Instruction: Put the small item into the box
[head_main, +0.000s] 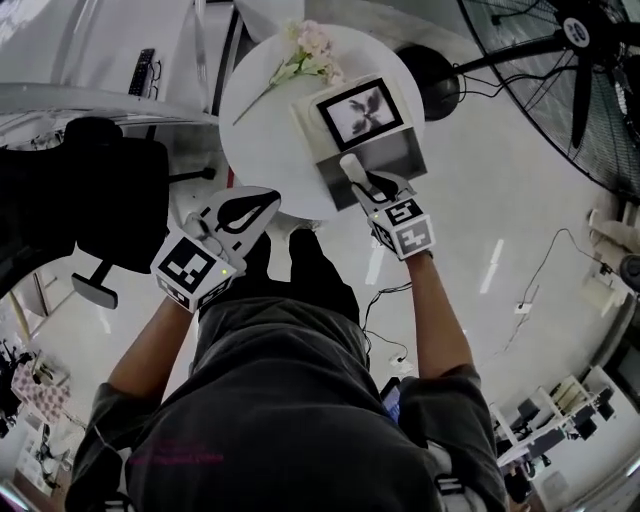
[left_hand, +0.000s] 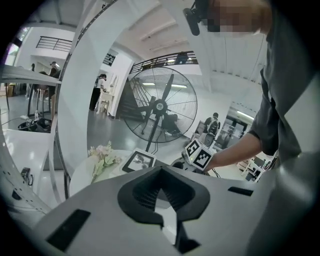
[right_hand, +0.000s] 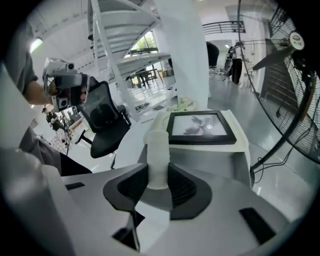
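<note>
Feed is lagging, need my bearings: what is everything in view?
table: one, white, round, centre
box: one, grey inside, picture lid up, on the table
flowers: one bunch, pale pink, on the table
chair: one, black, left of the table
fan: one, black, right of the table
tube: one, white, between the right gripper's jaws, over the box
left gripper: one, white, shut and empty, at the table's near edge
right gripper: one, white, shut on the tube

This is a large open workspace, part office and part lab. It has a glossy white floor (head_main: 500, 190), a tall industrial fan (left_hand: 159, 106), a black office chair (right_hand: 102, 125) and a small round white table (head_main: 260, 110). A white staircase (right_hand: 122, 45) rises nearby, and people (left_hand: 100, 92) stand at far workstations.
</note>
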